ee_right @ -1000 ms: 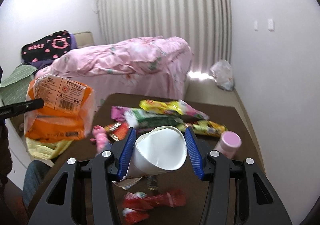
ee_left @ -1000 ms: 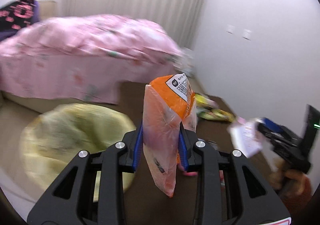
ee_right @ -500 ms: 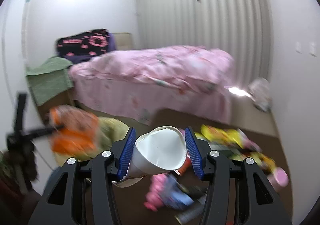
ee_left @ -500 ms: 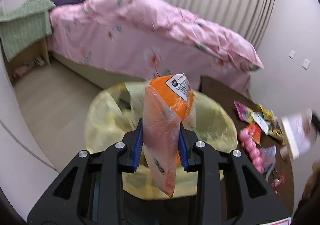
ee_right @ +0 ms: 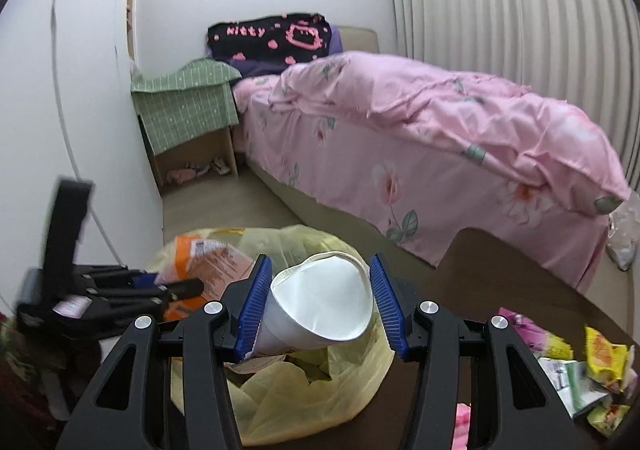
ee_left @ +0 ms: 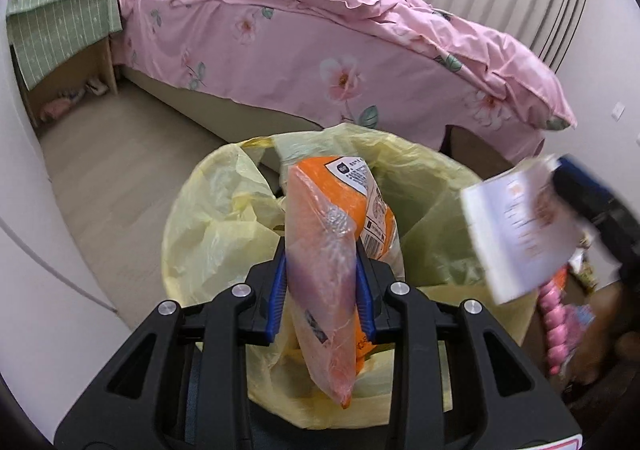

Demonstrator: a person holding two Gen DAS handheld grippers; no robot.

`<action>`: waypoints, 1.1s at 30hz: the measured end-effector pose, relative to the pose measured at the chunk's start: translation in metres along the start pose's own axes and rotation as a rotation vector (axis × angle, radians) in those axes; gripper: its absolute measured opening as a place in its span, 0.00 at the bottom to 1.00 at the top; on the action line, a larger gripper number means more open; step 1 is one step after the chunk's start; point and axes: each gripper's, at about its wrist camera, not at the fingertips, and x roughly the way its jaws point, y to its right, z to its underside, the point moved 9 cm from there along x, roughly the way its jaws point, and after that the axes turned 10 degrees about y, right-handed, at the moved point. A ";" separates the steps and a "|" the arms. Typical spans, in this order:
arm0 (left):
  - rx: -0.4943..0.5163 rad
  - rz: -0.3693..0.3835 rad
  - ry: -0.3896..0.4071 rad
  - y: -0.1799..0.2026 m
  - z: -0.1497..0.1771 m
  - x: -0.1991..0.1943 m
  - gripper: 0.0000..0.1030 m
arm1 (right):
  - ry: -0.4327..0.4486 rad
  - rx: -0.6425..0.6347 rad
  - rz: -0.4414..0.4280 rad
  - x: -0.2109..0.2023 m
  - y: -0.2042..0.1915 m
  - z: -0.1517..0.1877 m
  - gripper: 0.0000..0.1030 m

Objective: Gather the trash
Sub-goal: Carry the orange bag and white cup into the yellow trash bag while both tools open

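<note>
My left gripper (ee_left: 320, 298) is shut on an orange snack bag (ee_left: 332, 250) and holds it over the open yellow trash bag (ee_left: 208, 217). My right gripper (ee_right: 320, 306) is shut on a squashed white paper cup (ee_right: 324, 310), also above the yellow trash bag (ee_right: 296, 406). The right gripper with the cup (ee_left: 520, 226) shows blurred at the right of the left wrist view. The left gripper (ee_right: 120, 290) with the orange bag (ee_right: 208, 262) shows at the left of the right wrist view.
A bed with a pink floral cover (ee_left: 340, 41) stands behind the bag. A brown table (ee_right: 500, 270) at the right carries several snack wrappers (ee_right: 592, 362). A nightstand under a green cloth (ee_right: 184, 105) stands by the wall. Pink trash (ee_left: 556, 326) lies on the table.
Both grippers have swung left from the table to above the yellow trash bag, each still holding its item. The right gripper has come in close beside the left one.
</note>
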 end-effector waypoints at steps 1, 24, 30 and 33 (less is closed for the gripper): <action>-0.003 0.004 0.001 0.001 -0.003 0.002 0.27 | -0.005 0.008 0.003 0.004 0.002 0.002 0.47; -0.124 0.050 0.132 -0.001 -0.040 -0.029 0.72 | -0.044 0.080 0.107 -0.026 0.032 0.023 0.57; -0.104 0.134 0.115 0.031 -0.030 -0.041 0.79 | -0.008 0.095 0.221 -0.093 0.070 0.035 0.57; -0.056 0.176 0.095 0.059 -0.022 -0.046 0.79 | 0.008 0.118 0.277 -0.134 0.091 0.047 0.60</action>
